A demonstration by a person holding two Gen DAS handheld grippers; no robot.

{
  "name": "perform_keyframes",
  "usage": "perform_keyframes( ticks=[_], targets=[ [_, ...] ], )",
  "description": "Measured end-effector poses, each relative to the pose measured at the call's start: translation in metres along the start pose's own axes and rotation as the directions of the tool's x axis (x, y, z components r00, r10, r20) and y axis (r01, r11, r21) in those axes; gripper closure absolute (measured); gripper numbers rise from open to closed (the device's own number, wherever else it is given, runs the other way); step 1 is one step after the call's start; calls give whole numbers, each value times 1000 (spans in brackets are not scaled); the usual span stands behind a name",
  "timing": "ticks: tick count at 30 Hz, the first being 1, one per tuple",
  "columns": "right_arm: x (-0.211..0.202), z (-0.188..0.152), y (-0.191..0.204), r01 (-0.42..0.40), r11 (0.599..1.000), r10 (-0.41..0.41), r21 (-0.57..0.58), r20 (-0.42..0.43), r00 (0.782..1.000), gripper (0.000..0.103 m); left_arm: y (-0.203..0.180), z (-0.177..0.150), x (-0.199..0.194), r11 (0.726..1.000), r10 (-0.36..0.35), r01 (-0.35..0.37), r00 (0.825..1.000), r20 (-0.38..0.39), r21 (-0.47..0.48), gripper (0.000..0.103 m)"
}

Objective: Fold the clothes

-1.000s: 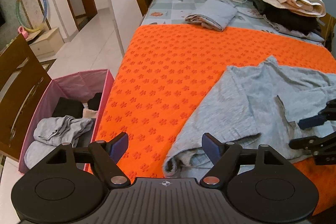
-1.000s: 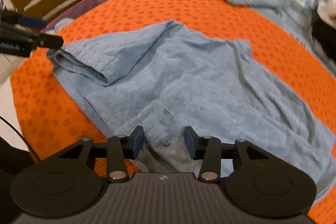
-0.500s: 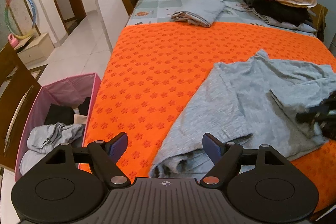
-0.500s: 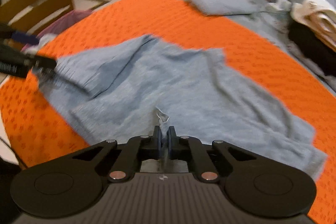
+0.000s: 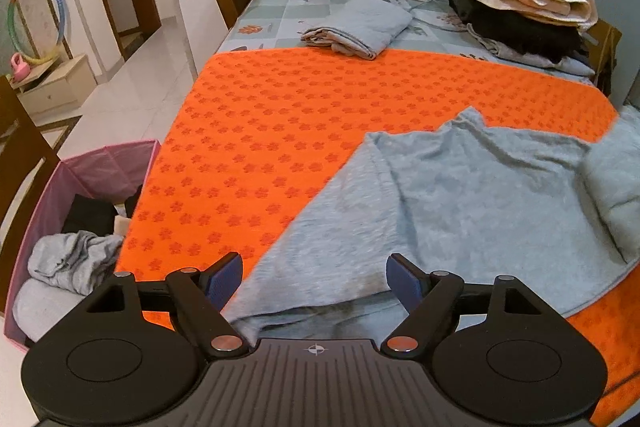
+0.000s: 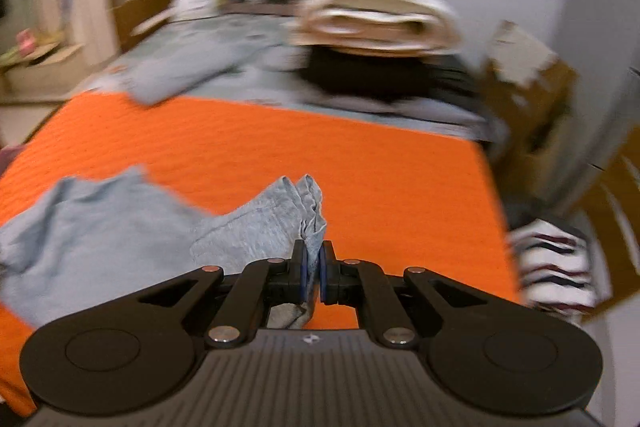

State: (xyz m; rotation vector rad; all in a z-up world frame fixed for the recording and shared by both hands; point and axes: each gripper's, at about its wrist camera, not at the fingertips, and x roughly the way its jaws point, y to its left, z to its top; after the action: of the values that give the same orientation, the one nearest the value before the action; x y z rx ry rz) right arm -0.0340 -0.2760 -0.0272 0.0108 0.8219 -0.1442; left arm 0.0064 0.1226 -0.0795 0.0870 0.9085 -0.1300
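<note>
Both tongs work the grey top [image 5: 460, 203] lying on the orange mat [image 5: 280, 131], lower right of frame. My right gripper [image 6: 311, 267] pinches a bunched edge to carry it over. My left gripper [image 5: 314, 277] stands spread over the near hem, ready to anchor it.
</note>
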Motion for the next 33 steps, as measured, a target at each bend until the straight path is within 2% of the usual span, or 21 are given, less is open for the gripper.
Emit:
perform_keyframes(
  ticks=[4, 8, 10, 14, 16, 18, 19, 23, 27, 30, 33],
  targets=[
    [-9, -6, -61, 126, 991, -127, 53, 5, 992, 96, -6, 7, -4, 992, -49, 49, 999, 0, -112, 22],
    [-17, -11, -113, 235, 968, -236, 91, 3, 972, 97, -22, 14, -10, 989, -73, 75, 997, 26, -127, 22],
    [-20, -13, -134, 303, 948, -304, 99, 0, 953, 97, -31, 16, -13, 989, -85, 89, 996, 36, -119, 22],
    [-29, -19, -167, 435, 891, -439, 127, -1, 899, 97, -47, 18, -17, 989, -99, 104, 994, 50, -102, 20],
    [-26, -23, -182, 472, 869, -475, 148, -17, 880, 97, -50, 17, -17, 990, -98, 103, 994, 47, -99, 20],
    [-21, -26, -188, 487, 860, -490, 152, -24, 872, 96, -49, 15, -16, 990, -92, 96, 995, 42, -104, 20],
    [-18, -27, -188, 485, 861, -487, 150, -28, 873, 96, -47, 14, -15, 990, -85, 89, 996, 39, -107, 20],
    [-6, -25, -175, 421, 895, -422, 146, -29, 906, 65, -37, 8, -11, 993, -47, 49, 999, 20, -107, 20],
    [4, -20, -150, 331, 935, -332, 126, -14, 943, 63, -31, 0, 1, 999, -11, 10, 1000, -5, -54, 20],
    [8, -17, -126, 274, 956, -274, 108, -17, 962, 62, -31, -6, 11, 1000, 1, -1, 1000, -15, 14, 20],
    [7, -14, -101, 235, 968, -234, 86, -23, 972, 61, -36, -11, 22, 995, 14, -13, 1000, -15, 103, 30]
  ],
)
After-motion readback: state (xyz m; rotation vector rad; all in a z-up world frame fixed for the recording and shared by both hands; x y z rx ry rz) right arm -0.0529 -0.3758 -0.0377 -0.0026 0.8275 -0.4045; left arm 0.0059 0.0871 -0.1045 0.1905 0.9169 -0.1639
